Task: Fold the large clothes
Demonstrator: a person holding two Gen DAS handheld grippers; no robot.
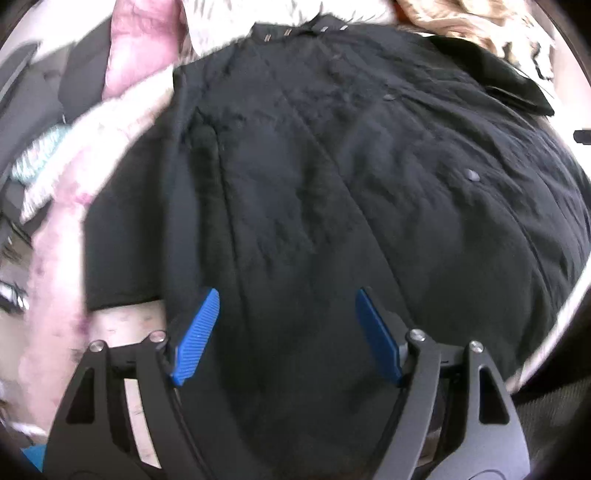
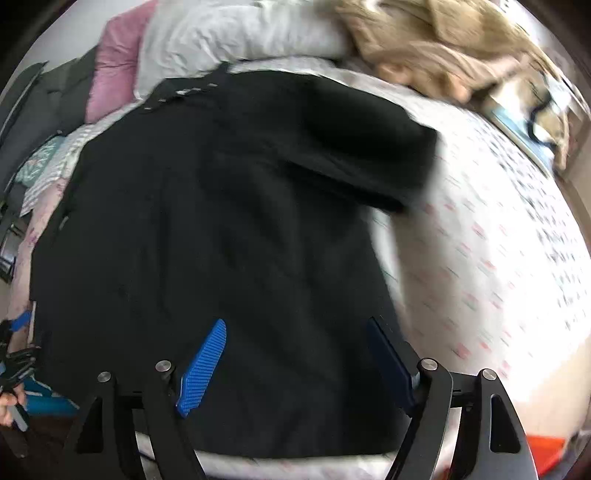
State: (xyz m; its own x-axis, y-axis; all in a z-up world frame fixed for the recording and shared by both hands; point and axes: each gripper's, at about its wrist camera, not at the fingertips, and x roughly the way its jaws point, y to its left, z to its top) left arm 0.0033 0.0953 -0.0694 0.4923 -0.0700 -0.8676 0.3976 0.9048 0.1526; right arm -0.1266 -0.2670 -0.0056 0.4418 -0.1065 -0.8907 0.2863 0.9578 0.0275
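Observation:
A large black coat [image 1: 332, 177] lies spread flat on a bed, collar at the far end, hem toward me. It also fills the right wrist view [image 2: 229, 221], with one sleeve [image 2: 369, 155] folded across toward the right. My left gripper [image 1: 286, 299] is open above the coat's lower part, blue pads [image 1: 197, 332] wide apart and holding nothing. My right gripper [image 2: 297, 328] is open above the coat's hem, empty. The left gripper also shows at the left edge of the right wrist view [image 2: 16, 325].
The bed sheet [image 2: 498, 258] is white with small prints. A pink pillow [image 2: 110, 62], a grey pillow [image 2: 229, 33] and a tan blanket [image 2: 443, 48] lie at the head. A pink blanket [image 1: 110, 147] lies at the coat's left. Something orange [image 2: 546, 450] is at the lower right.

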